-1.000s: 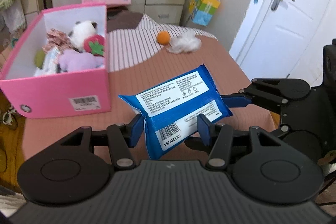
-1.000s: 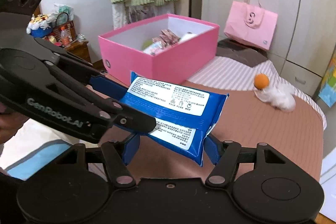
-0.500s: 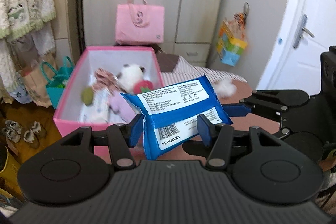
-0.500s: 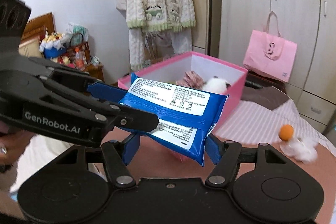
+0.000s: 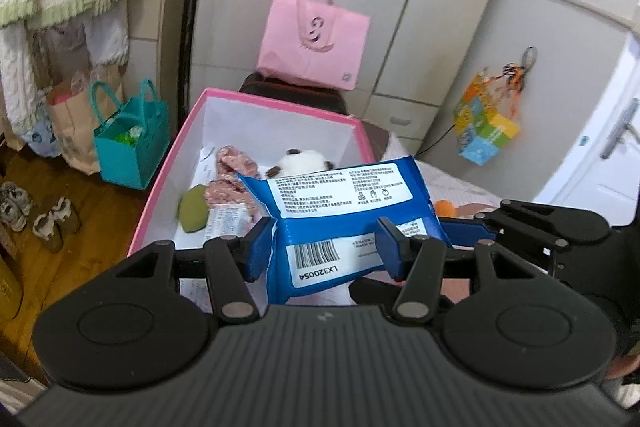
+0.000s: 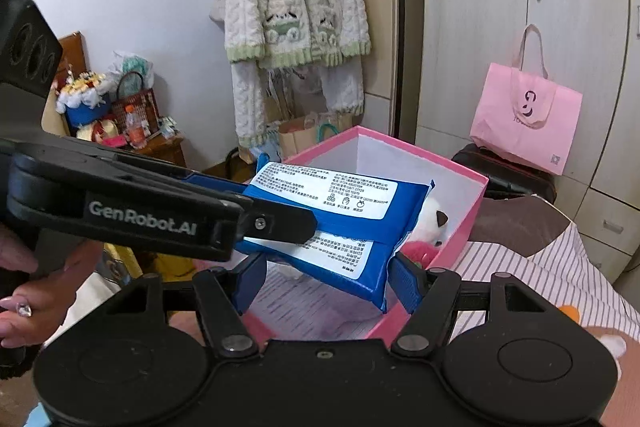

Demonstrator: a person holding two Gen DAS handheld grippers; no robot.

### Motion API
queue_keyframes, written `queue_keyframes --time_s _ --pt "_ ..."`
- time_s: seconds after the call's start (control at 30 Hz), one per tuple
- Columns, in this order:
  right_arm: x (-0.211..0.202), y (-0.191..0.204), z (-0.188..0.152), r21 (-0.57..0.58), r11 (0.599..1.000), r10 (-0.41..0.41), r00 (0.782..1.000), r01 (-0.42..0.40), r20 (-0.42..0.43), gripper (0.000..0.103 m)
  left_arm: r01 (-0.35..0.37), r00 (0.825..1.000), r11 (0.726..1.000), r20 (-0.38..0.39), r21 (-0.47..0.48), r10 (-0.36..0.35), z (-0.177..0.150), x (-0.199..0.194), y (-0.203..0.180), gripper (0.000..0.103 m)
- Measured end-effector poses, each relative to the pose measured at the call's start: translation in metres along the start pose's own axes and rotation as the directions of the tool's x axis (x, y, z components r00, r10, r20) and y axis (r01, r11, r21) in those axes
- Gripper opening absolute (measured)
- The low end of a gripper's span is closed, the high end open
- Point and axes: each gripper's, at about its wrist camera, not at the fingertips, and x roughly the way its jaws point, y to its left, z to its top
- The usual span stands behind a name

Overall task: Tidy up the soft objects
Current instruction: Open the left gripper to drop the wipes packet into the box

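Observation:
A blue wet-wipe pack point(image 5: 344, 211) with white labels is held in the air by both grippers. My left gripper point(image 5: 326, 247) is shut on one end. My right gripper point(image 6: 326, 277) is shut on the other end of the pack point(image 6: 340, 223). The pack hangs over the open pink box point(image 5: 280, 107), which holds a white plush point(image 5: 300, 163), a floral cloth point(image 5: 232, 175), a green soft thing point(image 5: 194, 213) and a paper packet. In the right wrist view the box point(image 6: 460, 219) lies just beyond the pack, with the plush point(image 6: 430, 223) and something red inside.
The box stands on a table with a striped and brown cloth point(image 6: 540, 259). An orange ball point(image 5: 444, 207) lies right of the box. A pink tote point(image 5: 312, 43) leans by the wardrobe. A teal bag point(image 5: 128, 143) and shoes point(image 5: 52, 223) are on the floor at left.
Both grippers have carried the pack left and up from over the table to above the pink box. Their grip on it is unchanged.

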Motion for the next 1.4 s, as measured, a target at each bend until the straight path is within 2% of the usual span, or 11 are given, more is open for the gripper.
queue_keyframes --time_s 0.2,0.43,0.63,0.77,0.93,1.13,1.27,1.4 --pt "0.048 -0.004 0.007 -0.035 0.999 0.002 0.998 -0.005 -0.069 0.072 -0.032 0.999 0.998 -0.042 -0.054 0.030 0.006 0.038 0.028 0.053" --pt "0.087 -0.011 0.014 -0.082 0.996 -0.027 0.990 0.016 -0.135 0.072 -0.036 0.996 0.998 -0.082 -0.053 0.032 0.016 0.067 0.043 0.053" --pt "0.102 -0.018 0.015 -0.103 0.993 -0.080 0.985 0.064 -0.153 0.071 -0.106 0.994 0.994 -0.039 -0.017 0.105 0.019 0.071 0.048 0.053" --pt "0.089 -0.024 0.015 -0.065 0.998 -0.021 0.988 0.011 -0.154 0.070 -0.087 0.996 0.996 -0.033 -0.026 0.086 0.018 0.059 0.056 0.054" --pt "0.059 -0.021 0.009 -0.061 0.997 0.029 0.993 -0.036 -0.116 0.070 -0.083 0.997 0.996 0.010 0.022 0.083 0.012 0.027 0.052 0.055" --pt "0.028 -0.004 0.005 -0.099 0.995 0.015 0.997 -0.022 -0.080 0.070 -0.041 0.999 0.995 0.025 0.095 0.038 0.003 -0.010 0.035 0.055" --pt "0.008 0.004 0.001 -0.109 0.994 0.016 0.999 -0.022 -0.052 0.070 0.022 1.000 0.994 0.017 0.109 -0.024 -0.003 -0.033 0.025 0.055" --pt "-0.014 0.008 -0.005 -0.105 0.994 0.026 0.999 -0.029 -0.032 0.070 0.033 0.999 0.990 0.026 0.139 -0.037 -0.010 -0.054 0.012 0.055"
